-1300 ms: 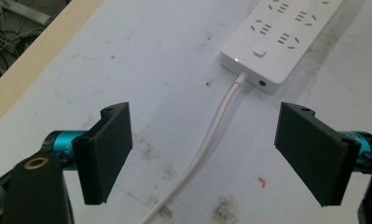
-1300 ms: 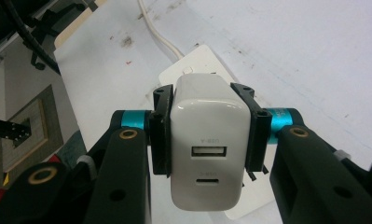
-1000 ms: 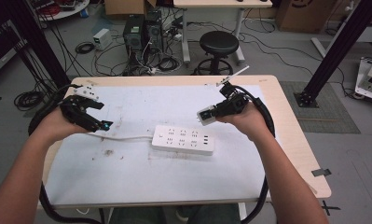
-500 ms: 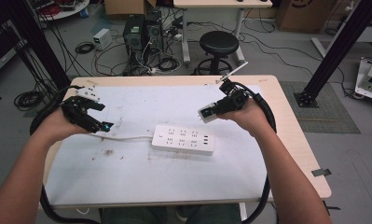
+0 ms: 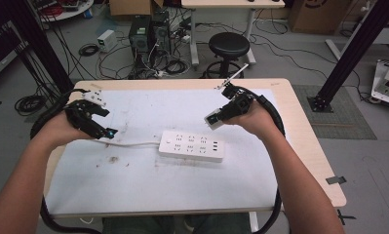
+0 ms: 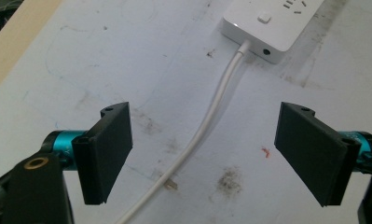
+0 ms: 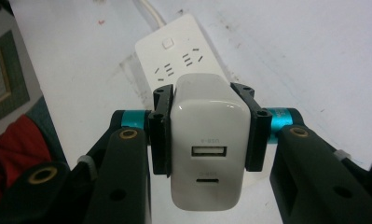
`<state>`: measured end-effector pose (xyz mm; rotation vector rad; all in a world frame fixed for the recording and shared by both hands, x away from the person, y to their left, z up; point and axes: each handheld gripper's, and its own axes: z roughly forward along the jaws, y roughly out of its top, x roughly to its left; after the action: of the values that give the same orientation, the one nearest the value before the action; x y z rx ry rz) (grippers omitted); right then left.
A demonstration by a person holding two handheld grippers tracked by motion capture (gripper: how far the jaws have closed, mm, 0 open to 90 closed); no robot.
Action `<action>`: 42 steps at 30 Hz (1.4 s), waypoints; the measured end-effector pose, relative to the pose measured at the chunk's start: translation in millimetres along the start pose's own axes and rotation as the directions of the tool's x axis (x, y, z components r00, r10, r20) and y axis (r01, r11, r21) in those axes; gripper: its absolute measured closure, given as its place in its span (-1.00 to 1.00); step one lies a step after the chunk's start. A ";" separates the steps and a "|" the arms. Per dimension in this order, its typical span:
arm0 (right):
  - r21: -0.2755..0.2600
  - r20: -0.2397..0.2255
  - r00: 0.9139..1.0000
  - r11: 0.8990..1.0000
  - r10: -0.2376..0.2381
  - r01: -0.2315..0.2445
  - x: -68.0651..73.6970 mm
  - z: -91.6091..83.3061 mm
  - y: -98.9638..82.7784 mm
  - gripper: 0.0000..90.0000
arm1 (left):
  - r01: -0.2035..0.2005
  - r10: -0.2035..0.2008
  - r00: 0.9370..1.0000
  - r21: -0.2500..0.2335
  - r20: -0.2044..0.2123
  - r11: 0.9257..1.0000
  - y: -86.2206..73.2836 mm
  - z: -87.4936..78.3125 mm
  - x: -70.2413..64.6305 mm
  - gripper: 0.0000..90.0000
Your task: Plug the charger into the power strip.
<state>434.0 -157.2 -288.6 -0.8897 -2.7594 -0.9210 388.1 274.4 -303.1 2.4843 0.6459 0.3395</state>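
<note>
My right gripper clamped on charger, above far end of power strip; strip's long axis across table. Prongs probably face down. Left gripper wide open, empty, straddling cord.

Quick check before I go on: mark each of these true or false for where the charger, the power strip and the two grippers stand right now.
1. The right gripper is shut on the white charger. True.
2. The charger is already plugged into the power strip. False: it is held above the strip.
3. The left gripper is open. True.
4. The left gripper clamps the strip's cable. False: the cable lies on the table between the open jaws, untouched.
5. The charger's USB ports face the right gripper's camera. True.
</note>
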 end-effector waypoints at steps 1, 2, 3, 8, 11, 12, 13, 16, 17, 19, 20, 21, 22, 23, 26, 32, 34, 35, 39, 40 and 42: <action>0.000 0.000 1.000 1.000 0.000 0.000 0.0 0.0 0.0 0.40 | 0.000 0.000 1.000 0.000 0.000 1.000 0.0 0.0 0.0 -0.58; 0.065 0.001 0.999 0.997 -0.035 0.035 0.0 12.6 4.9 0.40 | 0.002 -0.002 1.000 0.000 -0.005 1.000 -0.5 1.7 -0.6 -0.58; 0.076 0.000 0.999 0.996 -0.051 0.051 -0.3 15.0 5.8 0.40 | 0.000 0.000 1.000 0.001 -0.007 1.000 -0.5 1.7 -0.6 -0.58; 0.141 -0.010 0.995 0.985 -0.101 0.102 2.2 27.5 9.7 0.40 | 0.012 -0.012 1.000 -0.008 -0.009 1.000 -0.7 3.1 -3.0 -0.58; 0.148 -0.010 0.994 0.983 -0.109 0.109 2.5 29.0 10.3 0.40 | 0.012 -0.012 1.000 -0.008 -0.009 1.000 -0.7 3.1 -3.0 -0.58; 0.148 -0.010 0.994 0.983 -0.109 0.109 2.5 29.0 10.3 0.40 | 0.012 -0.012 1.000 -0.008 -0.009 1.000 -0.7 3.1 -3.0 -0.58; 0.148 -0.010 0.994 0.983 -0.109 0.109 2.5 29.0 10.3 0.40 | -0.001 0.001 1.000 0.008 -0.011 1.000 0.1 5.9 -4.2 -0.58; 0.251 -0.004 0.981 0.949 -0.195 0.190 3.5 47.5 15.9 0.40 | -0.005 0.005 1.000 0.015 -0.004 1.000 1.8 8.9 -4.9 -0.58; 0.267 0.000 0.981 0.945 -0.196 0.189 4.0 49.0 16.5 0.40 | -0.013 0.013 1.000 0.018 -0.008 1.000 2.3 9.3 -4.6 -0.58; 0.275 0.004 0.978 0.940 -0.210 0.201 3.8 50.8 17.3 0.40 | -0.011 0.011 1.000 0.016 -0.005 1.000 2.6 10.2 -4.7 -0.58; 0.294 0.003 0.975 0.932 -0.221 0.210 3.6 53.2 19.1 0.40 | -0.007 0.007 1.000 0.019 -0.008 1.000 3.0 11.7 -5.6 -0.58; 0.294 0.003 0.975 0.932 -0.221 0.210 3.6 53.2 19.1 0.40 | -0.007 0.007 1.000 0.019 -0.008 1.000 3.0 11.7 -5.6 -0.58; 0.301 0.007 0.971 0.927 -0.237 0.224 2.9 54.6 20.0 0.40 | -0.007 0.007 1.000 0.019 -0.008 1.000 3.0 11.7 -5.6 -0.58; 0.316 0.007 0.968 0.919 -0.251 0.236 2.7 57.5 21.8 0.40 | -0.014 0.014 1.000 0.028 -0.005 1.000 3.8 13.5 -5.8 -0.58; 0.335 0.009 0.962 0.907 -0.274 0.255 2.4 60.7 23.5 0.40 | -0.017 0.017 1.000 0.029 -0.008 0.999 4.1 14.4 -6.3 -0.58; 0.391 -0.002 0.933 0.858 -0.360 0.332 1.9 75.3 28.9 0.40 | -0.024 0.024 1.000 0.038 -0.006 0.999 5.4 16.4 -8.4 -0.58; 0.402 -0.003 0.928 0.849 -0.373 0.342 1.9 77.2 29.4 0.40 | -0.027 0.028 1.000 0.038 -0.009 0.999 5.5 16.5 -8.7 -0.58; 0.411 -0.001 0.925 0.843 -0.380 0.347 1.8 78.9 29.7 0.40 | -0.023 0.023 1.000 0.038 -0.010 0.999 5.4 16.7 -9.5 -0.58; 0.441 -0.009 0.912 0.817 -0.410 0.371 1.7 85.7 29.9 0.40 | -0.022 0.022 1.000 0.032 -0.006 0.999 5.4 17.2 -10.0 -0.58; 0.443 -0.015 0.907 0.810 -0.421 0.384 1.4 87.3 30.3 0.40 | -0.021 0.022 1.000 0.033 -0.007 0.999 5.5 17.2 -10.0 -0.58; 0.450 -0.015 0.904 0.805 -0.427 0.387 1.8 88.9 30.5 0.40 | -0.022 0.022 1.000 0.037 -0.007 0.999 5.6 17.8 -10.1 -0.58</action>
<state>457.3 -85.3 -344.5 -0.2648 -3.1021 -0.2468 388.1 257.2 -315.6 2.5282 0.6331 0.3480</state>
